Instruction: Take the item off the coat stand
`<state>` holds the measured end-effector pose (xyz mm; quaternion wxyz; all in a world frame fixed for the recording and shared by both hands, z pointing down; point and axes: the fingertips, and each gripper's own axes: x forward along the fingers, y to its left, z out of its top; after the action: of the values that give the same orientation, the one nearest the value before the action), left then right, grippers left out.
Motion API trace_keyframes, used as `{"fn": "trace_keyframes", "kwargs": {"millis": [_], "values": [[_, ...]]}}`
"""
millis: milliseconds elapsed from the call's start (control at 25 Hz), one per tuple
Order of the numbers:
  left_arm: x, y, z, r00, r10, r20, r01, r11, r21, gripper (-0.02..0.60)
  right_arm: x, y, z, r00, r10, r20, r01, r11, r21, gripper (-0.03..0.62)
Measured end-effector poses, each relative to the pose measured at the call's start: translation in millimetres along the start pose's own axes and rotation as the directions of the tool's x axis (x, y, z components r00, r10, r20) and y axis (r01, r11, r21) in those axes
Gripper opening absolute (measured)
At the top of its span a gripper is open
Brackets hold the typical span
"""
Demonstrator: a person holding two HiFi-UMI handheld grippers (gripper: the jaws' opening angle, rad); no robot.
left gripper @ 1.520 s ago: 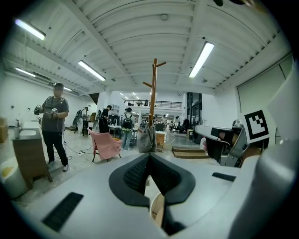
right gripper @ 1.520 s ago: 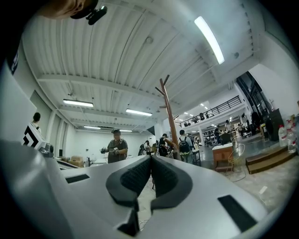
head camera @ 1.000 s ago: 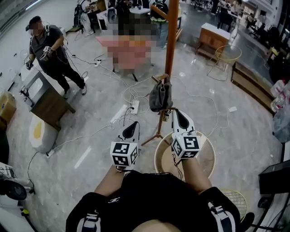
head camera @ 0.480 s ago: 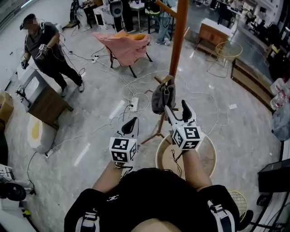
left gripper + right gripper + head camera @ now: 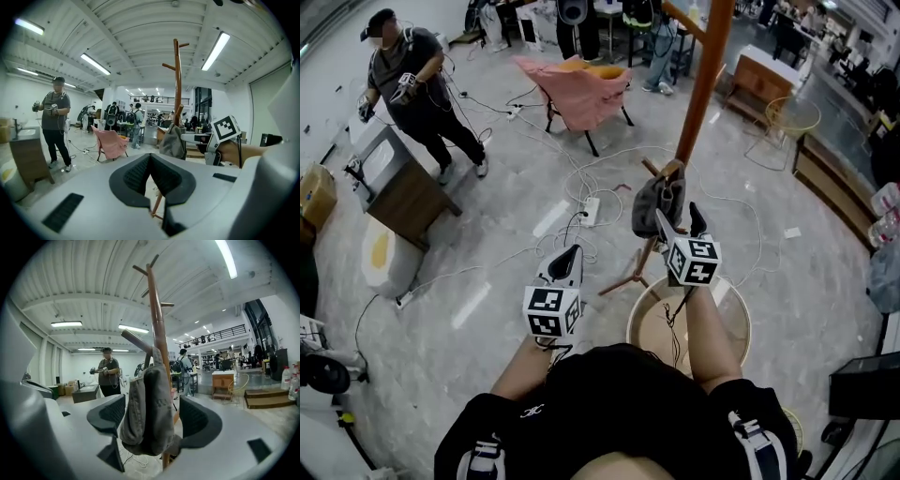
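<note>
A grey cloth item (image 5: 654, 200) hangs from a low peg of the wooden coat stand (image 5: 701, 84). My right gripper (image 5: 678, 218) is raised to it and its jaws are opening. In the right gripper view the grey item (image 5: 150, 399) hangs between the two pads of the right gripper (image 5: 152, 420), which stand on either side without pressing, and the coat stand (image 5: 157, 310) rises behind. My left gripper (image 5: 569, 260) is lower and to the left, shut and holding nothing. In its own view the left gripper (image 5: 150, 158) points towards the grey item (image 5: 172, 140) and the coat stand (image 5: 177, 79).
A round wicker table (image 5: 733, 323) stands under my right arm at the stand's foot. Cables and a power strip (image 5: 591, 211) lie on the floor. A pink folding chair (image 5: 581, 89) stands beyond. At far left are a person (image 5: 412, 94) and a wooden cabinet (image 5: 398, 192).
My right gripper has risen and moved forward to the hanging grey item, and its jaws have gone from shut to wide apart around it. The left gripper has barely moved.
</note>
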<state>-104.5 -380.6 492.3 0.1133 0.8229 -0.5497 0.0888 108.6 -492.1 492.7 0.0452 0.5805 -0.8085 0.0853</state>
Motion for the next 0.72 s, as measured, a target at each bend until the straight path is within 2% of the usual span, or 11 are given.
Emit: {"fn": "trace_keyframes", "kwargs": {"millis": [240, 440, 480, 720], "values": [[-5, 8, 5, 1.000, 0.027, 0.006, -0.027, 1.000, -0.007, 0.012, 15, -7, -12, 0.999, 0.016, -0.039, -0.014, 0.998, 0.063, 0.324], [-5, 16, 7, 0.999, 0.032, 0.006, -0.032, 0.999, -0.011, 0.012, 19, -7, -9, 0.999, -0.004, -0.039, 0.008, 0.995, 0.100, 0.136], [-5, 18, 6, 1.000, 0.031, 0.006, -0.030, 0.999, -0.011, 0.012, 18, -6, -9, 0.999, -0.010, -0.036, 0.014, 0.994, 0.107, 0.068], [-3, 22, 6, 1.000, 0.014, 0.009, -0.014, 1.000, -0.011, 0.012, 6, 7, 4, 1.000, -0.001, 0.018, -0.001, 0.996, 0.093, 0.048]]}}
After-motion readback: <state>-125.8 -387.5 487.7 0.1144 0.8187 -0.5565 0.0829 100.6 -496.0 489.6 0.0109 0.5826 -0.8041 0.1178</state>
